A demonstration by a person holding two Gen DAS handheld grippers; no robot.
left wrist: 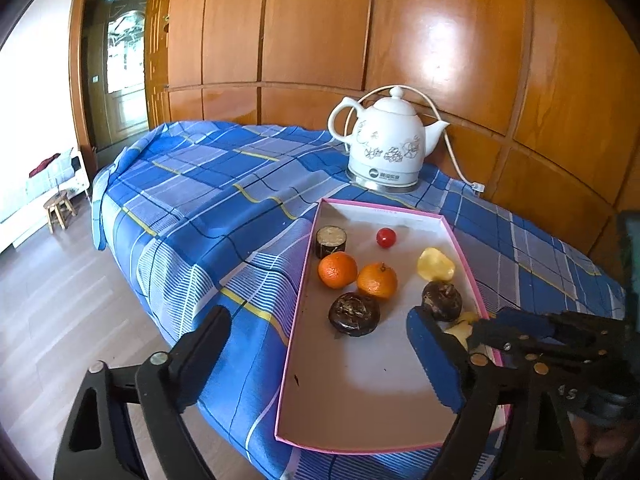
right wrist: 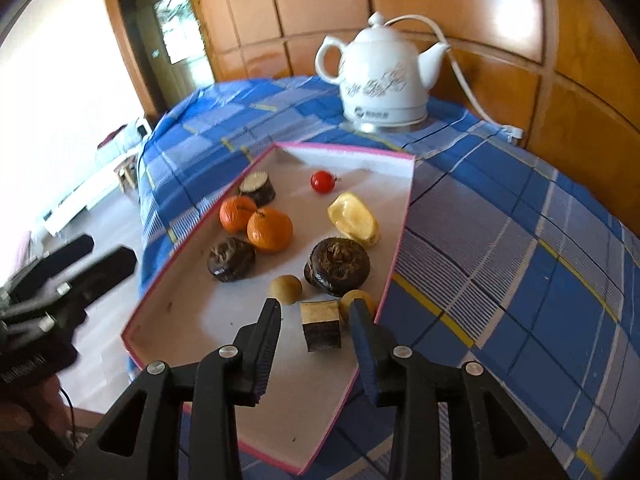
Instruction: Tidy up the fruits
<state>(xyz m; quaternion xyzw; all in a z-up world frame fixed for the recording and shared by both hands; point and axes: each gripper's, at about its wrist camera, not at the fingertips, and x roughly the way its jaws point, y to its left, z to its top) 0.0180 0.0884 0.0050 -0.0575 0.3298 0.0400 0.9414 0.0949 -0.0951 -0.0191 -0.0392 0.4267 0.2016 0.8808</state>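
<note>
A pink-rimmed tray (right wrist: pixel 402 240) (left wrist: pixel 298 312) on the blue checked cloth holds two oranges (right wrist: pixel 270 229) (left wrist: pixel 377 280), a red cherry tomato (right wrist: pixel 322 181) (left wrist: pixel 385 237), a yellow piece (right wrist: pixel 353 219) (left wrist: pixel 435 265), two dark water chestnuts (right wrist: pixel 337 266) (left wrist: pixel 354 314), a cut dark cylinder (right wrist: pixel 258 189) (left wrist: pixel 331 242), two small tan fruits (right wrist: pixel 285 288) and a cut dark-skinned chunk (right wrist: pixel 321 325). My right gripper (right wrist: pixel 316 310) is open, its fingers either side of that chunk. My left gripper (left wrist: pixel 320 332) is open and empty over the tray's left rim.
A white electric kettle (left wrist: pixel 386 144) (right wrist: pixel 384 76) with its cord stands behind the tray against the wooden panel wall (left wrist: pixel 400 40). The table's left edge drops to the floor, where a small stool (left wrist: pixel 60 208) stands.
</note>
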